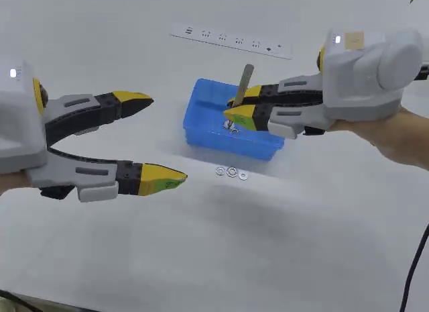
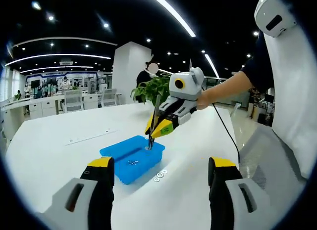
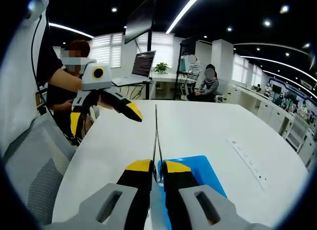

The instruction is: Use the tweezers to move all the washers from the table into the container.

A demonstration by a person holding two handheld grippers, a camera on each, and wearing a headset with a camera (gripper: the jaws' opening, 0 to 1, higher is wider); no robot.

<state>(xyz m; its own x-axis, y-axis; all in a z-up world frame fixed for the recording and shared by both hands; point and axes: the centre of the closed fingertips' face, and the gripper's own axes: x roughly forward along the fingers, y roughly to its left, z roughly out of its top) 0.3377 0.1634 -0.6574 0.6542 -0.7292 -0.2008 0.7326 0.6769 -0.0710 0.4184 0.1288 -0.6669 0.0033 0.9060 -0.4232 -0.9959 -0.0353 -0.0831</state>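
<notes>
The left tool hangs nearest, jaws wide apart and gripping nothing, well to the side of the work, where it is out of the way. Beyond it three loose washers lie in a tight row on the table, just in front of the near wall of the blue container. Over the container the right tool is clamped on the tweezers, whose tips point down inside the walls; whether they pinch a washer is too small to tell. This looks like the drop. Ease the squeeze only slightly, so the tweezers spring open without slipping in the jaws. Keep the tips low so nothing bounces out, then lift straight up before swinging to the row.
</notes>
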